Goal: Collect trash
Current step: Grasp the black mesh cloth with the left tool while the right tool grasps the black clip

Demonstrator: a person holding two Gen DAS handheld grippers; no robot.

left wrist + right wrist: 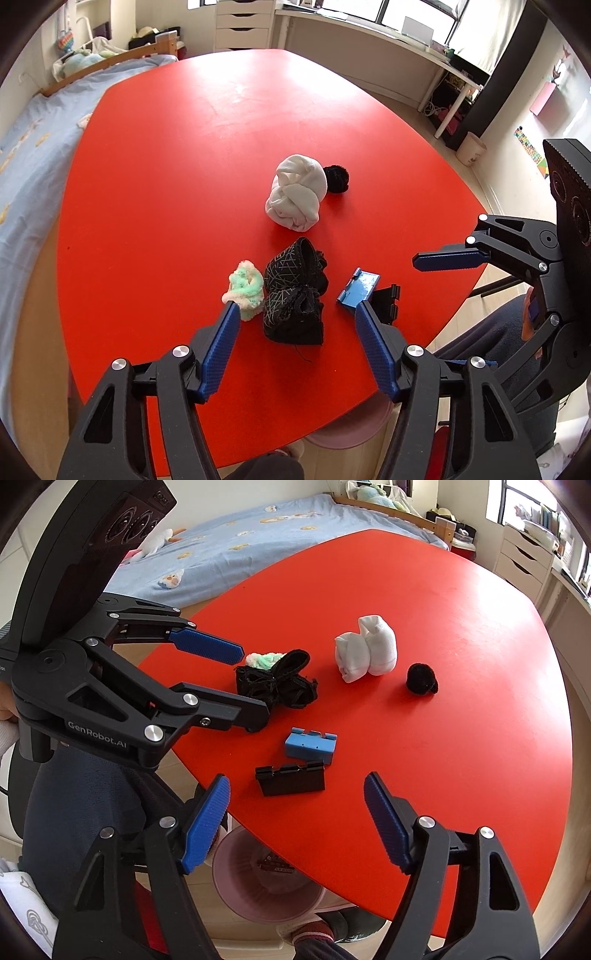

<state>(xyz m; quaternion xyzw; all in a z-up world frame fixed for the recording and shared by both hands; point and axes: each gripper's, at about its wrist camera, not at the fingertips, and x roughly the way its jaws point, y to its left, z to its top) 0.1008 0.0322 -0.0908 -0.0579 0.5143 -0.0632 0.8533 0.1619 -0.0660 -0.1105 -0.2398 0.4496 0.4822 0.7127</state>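
Note:
On the red table [184, 166] lie a white cloth bundle [297, 192], a black pompom [337, 178], a black patterned fabric piece [295, 295], a green-and-cream fluffy piece [245, 288], a blue plastic clip [358, 288] and a black plastic clip [386, 301]. My left gripper [295, 308] is open and empty, hovering just above the black fabric. My right gripper [297, 781] is open and empty, just above the black clip [291, 777], with the blue clip [310, 746] beyond. The white bundle [367, 653] and pompom [421, 679] lie farther off.
A pink bin [266, 882] stands on the floor under the table's near edge. A bed with a blue sheet [33, 147] borders the table's left side. A white desk [369, 48] and drawer unit [243, 22] stand behind.

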